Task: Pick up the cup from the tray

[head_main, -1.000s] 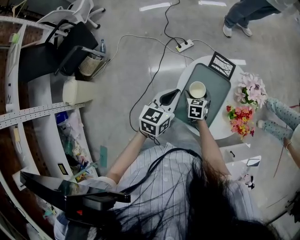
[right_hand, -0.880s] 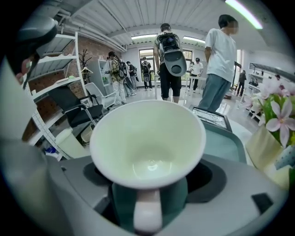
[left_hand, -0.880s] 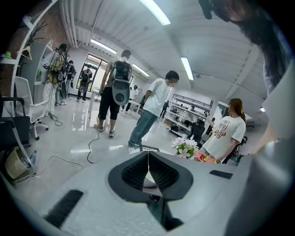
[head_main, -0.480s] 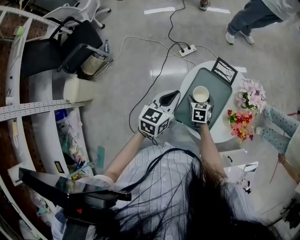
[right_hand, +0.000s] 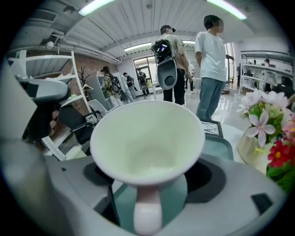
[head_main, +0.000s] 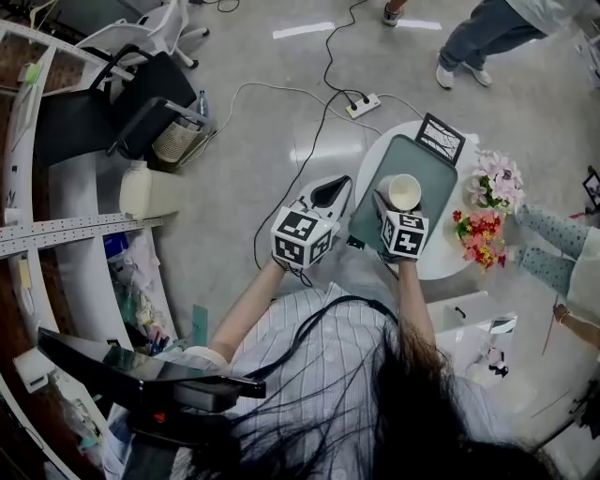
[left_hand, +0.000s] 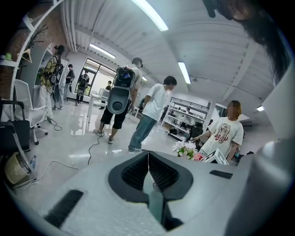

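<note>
I count one cup (right_hand: 147, 138), one green tray (head_main: 429, 167) and two flower bunches, pink (head_main: 495, 178) and red (head_main: 480, 228), on the counter (head_main: 442, 255) at the tray's 3 o'clock. A framed card (head_main: 441, 138) stands at its 12. Right gripper (head_main: 397, 208): fingers clamped on the cup, over the tray. Left gripper (left_hand: 148, 159): fingers together, empty, at the tray's 9 o'clock.

Ceiling strip lights (left_hand: 150, 14) are shining brightly, glaring off the polished floor (left_hand: 69, 138) (both gripper views are bending, darkening at edges).

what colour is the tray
It is a muted green rectangular tray, clearest in the head view.
</note>
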Available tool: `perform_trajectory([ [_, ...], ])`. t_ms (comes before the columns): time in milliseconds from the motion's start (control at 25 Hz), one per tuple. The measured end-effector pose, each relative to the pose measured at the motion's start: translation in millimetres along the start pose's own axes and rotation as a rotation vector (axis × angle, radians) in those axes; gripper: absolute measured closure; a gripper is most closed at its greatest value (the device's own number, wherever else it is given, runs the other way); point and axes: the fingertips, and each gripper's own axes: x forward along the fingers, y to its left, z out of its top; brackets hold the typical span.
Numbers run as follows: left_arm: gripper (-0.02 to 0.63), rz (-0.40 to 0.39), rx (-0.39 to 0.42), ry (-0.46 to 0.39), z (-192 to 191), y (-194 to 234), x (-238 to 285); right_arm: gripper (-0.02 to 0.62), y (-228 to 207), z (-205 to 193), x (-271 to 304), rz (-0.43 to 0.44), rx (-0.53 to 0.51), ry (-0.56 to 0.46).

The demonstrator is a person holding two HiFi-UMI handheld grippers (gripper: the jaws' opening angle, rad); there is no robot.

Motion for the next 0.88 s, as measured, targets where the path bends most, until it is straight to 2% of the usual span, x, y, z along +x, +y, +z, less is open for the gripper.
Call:
perform_trajectory([
  [240, 0.591, -0.045, 0.012, -0.006, 0.2, 4.2, -17.3, 0.178, 26.4, 20.5, -32.3, 0.009, 0.046, -0.061],
  [520, 0.591, -0.128, 0.047, 0.005, -6.0, 1.5, -45.7, 0.178, 60.0, 33.4, -71.8, -0.022, 0.11, -0.12],
  [720, 0.591, -0.177, 0.061, 0.013, -11.4, 4.9, -75.9, 0.178, 91.0, 33.0, -97.6, -0.044, 0.152, -0.178],
  [880, 0.591, -0.2, 0.038, 0.02, -21.4, 6.7, -96.1, 0.178, 110.7, 23.1, -117.0, -0.066, 0.157, -0.192],
])
